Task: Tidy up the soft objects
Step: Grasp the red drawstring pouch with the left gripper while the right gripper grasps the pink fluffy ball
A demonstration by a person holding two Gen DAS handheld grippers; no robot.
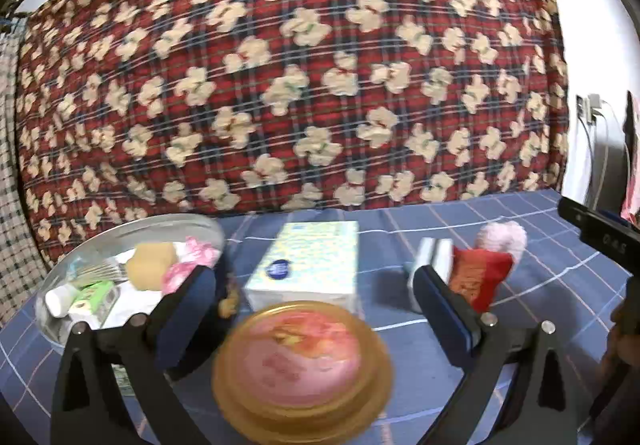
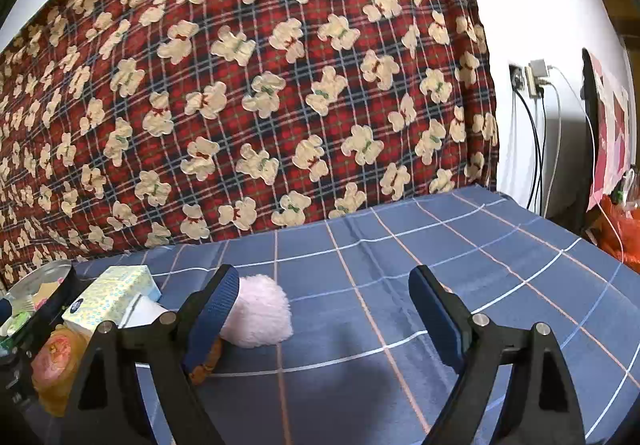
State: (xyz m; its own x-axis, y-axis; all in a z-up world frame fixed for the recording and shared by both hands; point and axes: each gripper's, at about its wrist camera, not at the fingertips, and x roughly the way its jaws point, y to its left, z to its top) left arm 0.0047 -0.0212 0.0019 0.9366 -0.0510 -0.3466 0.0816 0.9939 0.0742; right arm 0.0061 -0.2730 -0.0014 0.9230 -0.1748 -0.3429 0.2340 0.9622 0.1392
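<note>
Both grippers spread wide, empty: left gripper (image 1: 316, 309), right gripper (image 2: 324, 309). Risk: left pad (image 2: 212, 309) clipping pink pompom (image 2: 256, 311), rolling it off checked sheet (image 2: 400, 245).

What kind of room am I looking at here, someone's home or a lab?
Most likely a home, perhaps a bedroom: a teddy-bear plaid blanket stands behind a blue checked cloth, household bits like a tissue box lie on it, and chargers sit in a wall socket.

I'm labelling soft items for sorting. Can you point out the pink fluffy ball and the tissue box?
pink fluffy ball (image 2: 256, 311): right wrist view, middle of its fuzzy surface.
tissue box (image 1: 312, 257): left wrist view, centre of its top face.
</note>
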